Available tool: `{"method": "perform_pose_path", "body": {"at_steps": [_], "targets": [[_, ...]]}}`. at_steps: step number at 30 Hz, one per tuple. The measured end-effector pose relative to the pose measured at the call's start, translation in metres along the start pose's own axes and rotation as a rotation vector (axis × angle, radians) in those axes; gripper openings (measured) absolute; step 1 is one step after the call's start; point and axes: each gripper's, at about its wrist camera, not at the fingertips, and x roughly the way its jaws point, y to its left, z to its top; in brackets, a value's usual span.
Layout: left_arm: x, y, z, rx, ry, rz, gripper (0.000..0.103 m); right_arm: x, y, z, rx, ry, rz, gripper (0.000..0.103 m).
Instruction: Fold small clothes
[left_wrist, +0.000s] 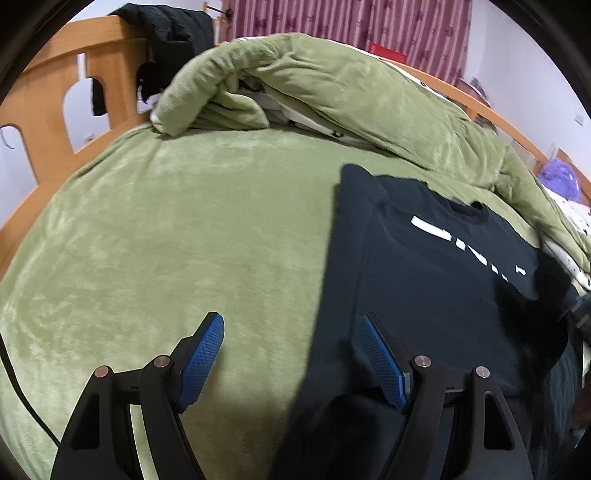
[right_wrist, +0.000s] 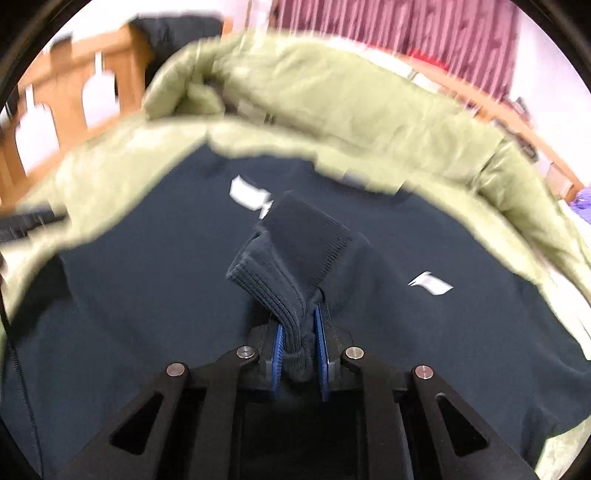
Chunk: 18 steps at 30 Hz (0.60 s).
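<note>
Garment: your dark sweatshirt (left_wrist: 436, 280) is lying spread on the green blanket (left_wrist: 184, 229) that is covering the bed, chest side up with the white lettering (left_wrist: 454, 240) showing.
Progress: judging by how it is lying, you are only starting the fold; the left wrist view is showing one side already lying doubled along the body, and the sleeve on your right side is just being picked up.
Left to do: you are probably still facing the sleeve fold across the chest and then the fold of the body into a small packet; no finished fold is showing yet.
Right gripper: your right gripper (right_wrist: 300, 345) is pinching the ribbed cuff (right_wrist: 291, 251) of a sleeve, its blue pads (right_wrist: 320, 332) pressing the bunched knit from both sides, and the cuff is standing up in front of the jaws above the chest of the garment.
Right hand pose: it is pointing forward and down over the middle of the sweatshirt; the picture is blurring around it.
Left gripper: your left gripper (left_wrist: 291, 332) is hovering with its fingers spread wide, holding nothing, straddling the sweatshirt's left edge, one finger over the blanket and one over the dark cloth.
Left hand pose: it is angling downward toward the bed, near the cloth; whether it is touching I cannot tell.
</note>
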Motion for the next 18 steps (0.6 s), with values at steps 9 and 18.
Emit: {"method": "perform_pose_path", "body": {"at_steps": [9, 18], "targets": [[0.024, -0.017, -0.016, 0.034, 0.073, -0.006, 0.055, -0.072, -0.107, -0.017, 0.279, -0.078, -0.071, 0.016], [0.026, -0.026, -0.021, 0.062, 0.046, -0.017, 0.01, -0.079, -0.171, -0.059, 0.483, 0.013, -0.14, 0.04]]}}
